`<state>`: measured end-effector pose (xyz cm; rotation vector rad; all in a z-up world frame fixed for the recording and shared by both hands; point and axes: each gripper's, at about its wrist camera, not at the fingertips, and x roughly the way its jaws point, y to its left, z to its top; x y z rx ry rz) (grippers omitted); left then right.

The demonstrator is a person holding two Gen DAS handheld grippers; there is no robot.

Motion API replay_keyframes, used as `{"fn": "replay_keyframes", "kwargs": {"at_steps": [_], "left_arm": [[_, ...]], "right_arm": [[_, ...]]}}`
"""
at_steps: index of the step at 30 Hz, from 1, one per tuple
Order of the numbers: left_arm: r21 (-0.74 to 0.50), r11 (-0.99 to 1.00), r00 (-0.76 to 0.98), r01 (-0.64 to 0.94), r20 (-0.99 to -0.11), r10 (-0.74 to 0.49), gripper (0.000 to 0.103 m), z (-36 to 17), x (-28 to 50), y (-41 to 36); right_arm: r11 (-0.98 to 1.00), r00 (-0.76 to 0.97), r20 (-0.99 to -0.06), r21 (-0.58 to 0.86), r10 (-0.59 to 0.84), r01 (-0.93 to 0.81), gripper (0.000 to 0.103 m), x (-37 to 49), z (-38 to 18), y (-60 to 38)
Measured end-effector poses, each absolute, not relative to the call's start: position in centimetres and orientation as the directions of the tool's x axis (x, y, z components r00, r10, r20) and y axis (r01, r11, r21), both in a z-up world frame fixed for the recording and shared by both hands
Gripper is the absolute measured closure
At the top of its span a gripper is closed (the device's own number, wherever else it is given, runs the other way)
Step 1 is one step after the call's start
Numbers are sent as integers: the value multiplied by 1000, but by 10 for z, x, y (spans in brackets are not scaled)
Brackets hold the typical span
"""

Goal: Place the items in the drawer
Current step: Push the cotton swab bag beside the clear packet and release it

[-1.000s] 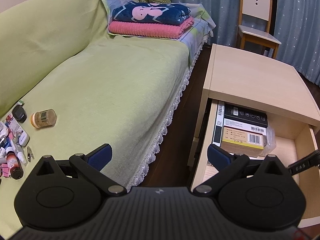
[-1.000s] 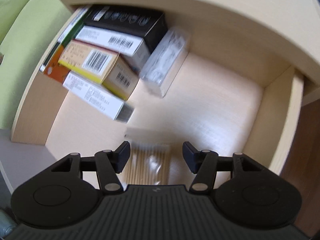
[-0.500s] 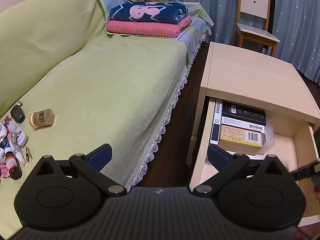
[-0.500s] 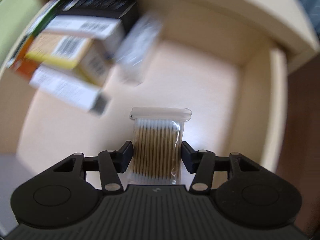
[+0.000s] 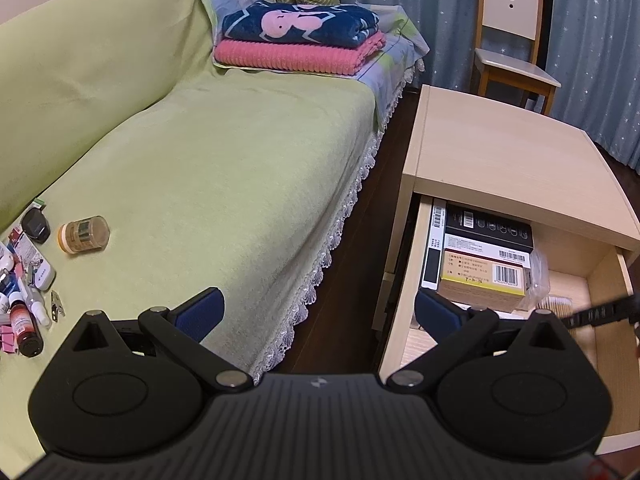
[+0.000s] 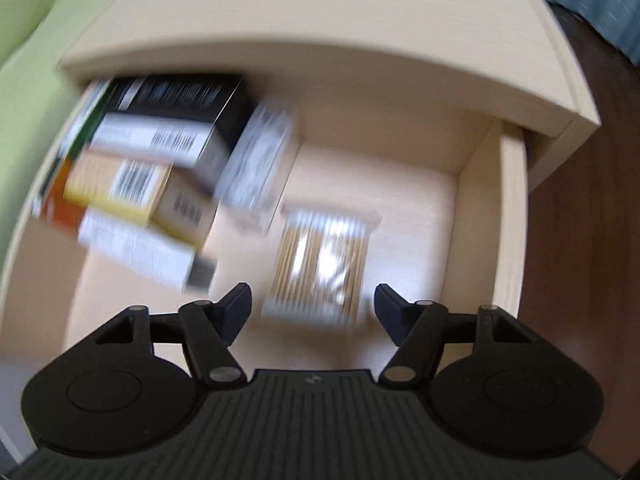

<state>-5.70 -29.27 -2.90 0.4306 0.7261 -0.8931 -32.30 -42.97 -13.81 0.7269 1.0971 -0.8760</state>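
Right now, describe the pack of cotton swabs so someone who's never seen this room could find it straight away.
Look in the open drawer of the pale wooden bedside cabinet. The cotton swabs lie flat on the drawer floor, right of the stacked boxes. It's the only clear bag, showing a row of tan sticks with white tips.

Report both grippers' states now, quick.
Left gripper: open, holding nothing.
Right gripper: open, empty; the cotton swab bag lies in the drawer.

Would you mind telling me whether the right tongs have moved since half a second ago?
Yes: the right tongs opened and backed away from the swab packet on the drawer floor.
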Motion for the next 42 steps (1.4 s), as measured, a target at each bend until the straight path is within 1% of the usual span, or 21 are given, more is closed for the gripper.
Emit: {"fn": "replay_keyframes", "kwargs": {"at_steps": [3, 5, 6, 7, 20, 23, 26, 29, 31, 33, 35, 38, 42], "left_arm": [[46, 557, 411, 829, -727, -551, 1, -29, -60, -296], [48, 551, 408, 833, -726, -553, 1, -29, -61, -297], [50, 549, 408, 835, -726, -554, 1, -29, -62, -297], [53, 548, 409, 835, -726, -553, 1, -29, -63, -298], [68, 552, 416, 831, -735, -536, 1, -32, -62, -302], [73, 550, 417, 832, -737, -533, 1, -33, -62, -303], [73, 553, 417, 830, -739, -529, 1, -34, -61, -303], [72, 556, 416, 828, -744, -523, 1, -35, -59, -304], [72, 553, 413, 830, -745, -524, 1, -36, -60, -305], [76, 547, 413, 834, -743, -527, 1, -35, -62, -305], [79, 543, 414, 836, -740, -530, 1, -34, -64, -305], [79, 548, 417, 833, -740, -527, 1, -34, -63, -305], [80, 553, 420, 829, -743, -522, 1, -35, -62, -305]], "right_arm": [[548, 132, -964, -17, -231, 836, 48, -316, -149, -419], [571, 101, -966, -56, -240, 819, 55, -311, -158, -415], [577, 91, -966, -69, -243, 814, 64, -309, -161, -415], [574, 85, -966, -73, -243, 816, 69, -309, -164, -418], [592, 115, -939, -106, -324, 799, 70, -304, -161, -451], [599, 129, -937, -97, -323, 795, 70, -307, -157, -454], [576, 152, -931, -72, -331, 814, 70, -317, -145, -454], [511, 157, -917, -58, -367, 857, 70, -330, -136, -455], [484, 139, -912, -72, -387, 872, 77, -333, -134, -458], [486, 105, -914, -110, -393, 867, 79, -329, -138, -463], [492, 82, -913, -138, -399, 860, 79, -325, -140, -469], [491, 84, -912, -137, -402, 860, 79, -323, -138, -478], [513, 143, -899, -100, -413, 853, 80, -328, -136, -484]]}}
